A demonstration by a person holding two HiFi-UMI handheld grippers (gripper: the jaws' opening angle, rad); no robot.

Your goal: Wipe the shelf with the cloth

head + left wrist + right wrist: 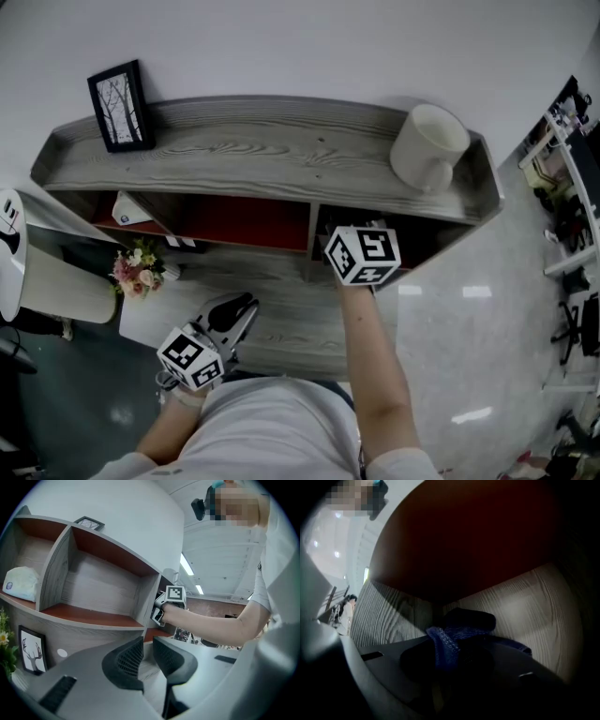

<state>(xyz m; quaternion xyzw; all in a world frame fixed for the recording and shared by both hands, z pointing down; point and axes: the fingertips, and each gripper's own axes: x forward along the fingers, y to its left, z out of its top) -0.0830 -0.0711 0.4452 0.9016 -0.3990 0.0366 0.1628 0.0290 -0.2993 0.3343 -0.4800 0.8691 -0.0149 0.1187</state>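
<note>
Head view: right hand-held gripper (363,255) reaching into the right-hand box of the grey wooden shelf (281,150), just under the top board. Clenched on a blue cloth (443,641), with the cloth against the wood inside that box. Left hand-held gripper (147,651) low by the body, released, thin gap between the jaws, nothing in it. Up on top: picture frame (120,106) at the left, white cup (428,145) at the right.

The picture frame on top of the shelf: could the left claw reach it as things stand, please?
Probably yes. The picture frame stands unobstructed at the left end of the shelf, and the left claw is empty, slightly open, with nothing between them.
</note>
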